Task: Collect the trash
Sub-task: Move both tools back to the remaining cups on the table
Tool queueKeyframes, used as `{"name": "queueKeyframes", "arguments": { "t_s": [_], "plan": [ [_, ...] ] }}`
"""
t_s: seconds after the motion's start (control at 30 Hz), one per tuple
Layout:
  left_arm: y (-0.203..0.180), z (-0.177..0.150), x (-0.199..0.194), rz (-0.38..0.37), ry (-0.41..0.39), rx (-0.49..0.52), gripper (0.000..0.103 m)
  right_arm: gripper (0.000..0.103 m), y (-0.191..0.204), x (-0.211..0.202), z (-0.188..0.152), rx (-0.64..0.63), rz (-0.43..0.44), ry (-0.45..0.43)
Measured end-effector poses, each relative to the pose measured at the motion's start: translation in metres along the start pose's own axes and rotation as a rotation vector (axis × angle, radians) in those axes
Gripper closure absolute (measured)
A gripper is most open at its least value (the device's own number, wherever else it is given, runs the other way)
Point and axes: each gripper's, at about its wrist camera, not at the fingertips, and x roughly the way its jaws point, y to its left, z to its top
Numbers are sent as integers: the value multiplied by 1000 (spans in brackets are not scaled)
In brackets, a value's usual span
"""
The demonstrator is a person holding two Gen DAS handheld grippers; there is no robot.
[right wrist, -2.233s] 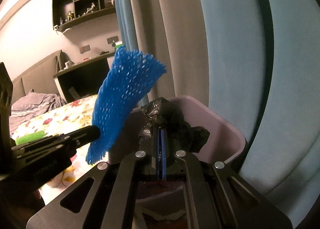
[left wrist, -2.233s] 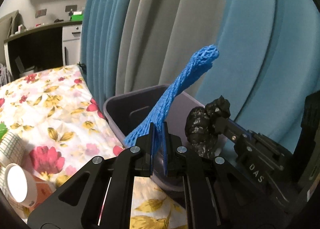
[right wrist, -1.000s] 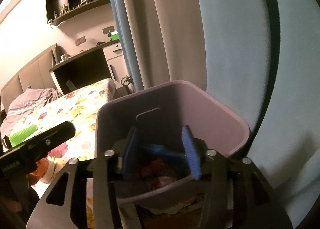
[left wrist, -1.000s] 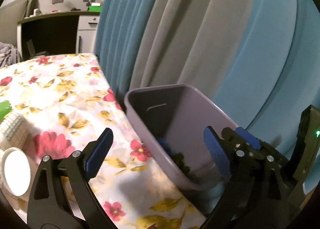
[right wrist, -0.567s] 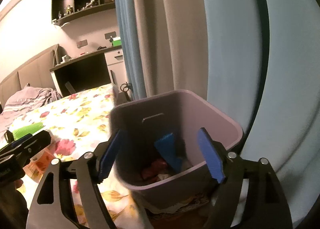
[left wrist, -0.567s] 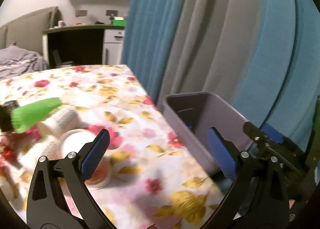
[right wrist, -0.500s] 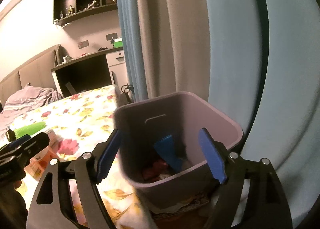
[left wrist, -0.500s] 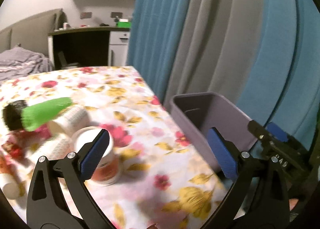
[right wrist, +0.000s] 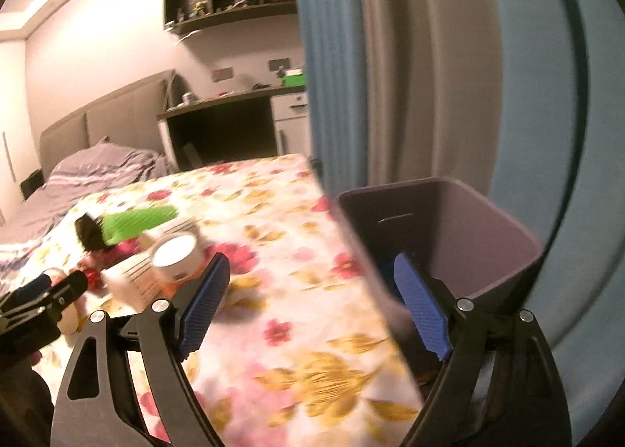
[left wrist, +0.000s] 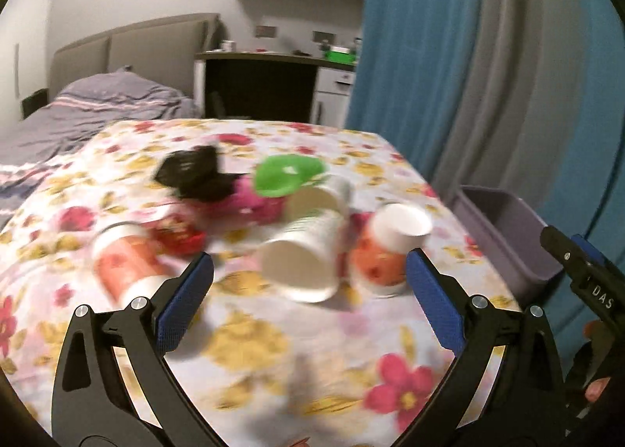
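My left gripper (left wrist: 308, 310) is open and empty above the floral tablecloth (left wrist: 273, 349), facing a pile of trash. The pile holds a white paper cup on its side (left wrist: 300, 263), an orange cup (left wrist: 386, 251), another orange cup (left wrist: 125, 259), a green foam net (left wrist: 287, 173), a black bag (left wrist: 191, 173) and a pink wrapper (left wrist: 250, 204). My right gripper (right wrist: 312, 310) is open and empty, over the table's right edge beside the purple bin (right wrist: 480, 236). The bin also shows in the left wrist view (left wrist: 504, 224). The pile shows in the right wrist view (right wrist: 156, 247).
Blue and grey curtains (left wrist: 488, 75) hang behind the bin. A bed (left wrist: 97, 107) and a dark desk (left wrist: 261, 83) stand beyond the table. The right gripper's finger (left wrist: 578, 271) shows at the left wrist view's right edge.
Both grippers opened and dropped the blue net and the black bag into the bin, then swung left. The left gripper now faces the trash pile; the right has backed off the bin.
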Motion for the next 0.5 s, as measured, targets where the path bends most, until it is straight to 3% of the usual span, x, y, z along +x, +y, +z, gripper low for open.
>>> {"name": "queueKeyframes", "arguments": {
  "t_s": [0.5],
  "plan": [
    [57, 3, -22, 113, -54, -72, 6, 20, 72, 32, -10, -78, 85, 70]
  ]
}}
